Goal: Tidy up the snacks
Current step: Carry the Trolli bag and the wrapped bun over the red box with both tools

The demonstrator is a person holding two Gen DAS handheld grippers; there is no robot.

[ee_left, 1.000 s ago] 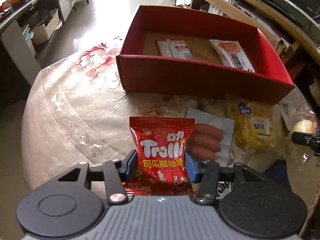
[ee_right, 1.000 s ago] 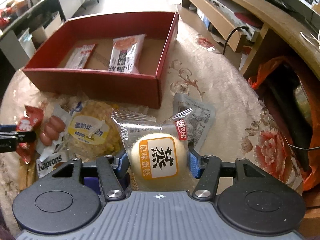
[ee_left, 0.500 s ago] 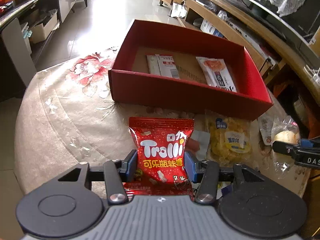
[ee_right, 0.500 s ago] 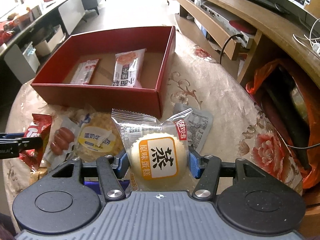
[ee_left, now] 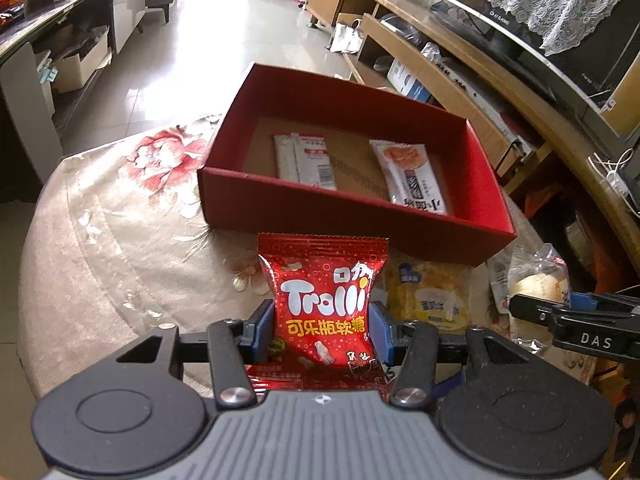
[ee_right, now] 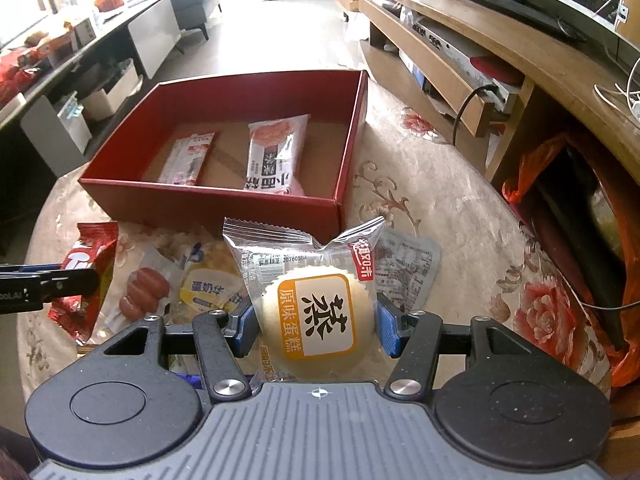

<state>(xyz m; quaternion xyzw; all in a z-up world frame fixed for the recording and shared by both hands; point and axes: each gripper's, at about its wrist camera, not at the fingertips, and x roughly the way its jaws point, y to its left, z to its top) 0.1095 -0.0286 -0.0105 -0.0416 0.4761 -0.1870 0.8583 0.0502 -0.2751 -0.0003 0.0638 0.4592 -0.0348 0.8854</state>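
While both claws carry a load, the step in hand looks like ferrying two snacks into the red box (ee_left: 352, 216).

Left claw (ee_left: 322, 330): clenched on the red gummy bag (ee_left: 322, 300), pads pressing its lower sides, top of the bag standing free above the pads. Right claw (ee_right: 316, 326): clenched on the clear-wrapped steamed cake (ee_right: 312, 320), pads against the round cake itself.

Box sits straight ahead of and beyond both claws on the flowered tablecloth (ee_left: 100, 240). Two packets lie flat on its floor: a white packet (ee_left: 306, 156) toward the left and a pink-and-white packet (ee_left: 412, 176) toward the right. Bare floor shows at the far left, between the two packets, and at the far right.

Judgement for a clean placement:
- Clear the near wall before going forward; the gummy bag hangs below the pads and could catch the rim.
- Take the left load to the left gap, the right load to the right gap, so the claws do not cross.
- Keep pressure light on the cake; it looks soft.
- Lower close to the floor before letting go.

Yellow chip bag (ee_right: 208, 288) and sausage pack (ee_right: 140, 296) remain outside, just ahead of the claws.
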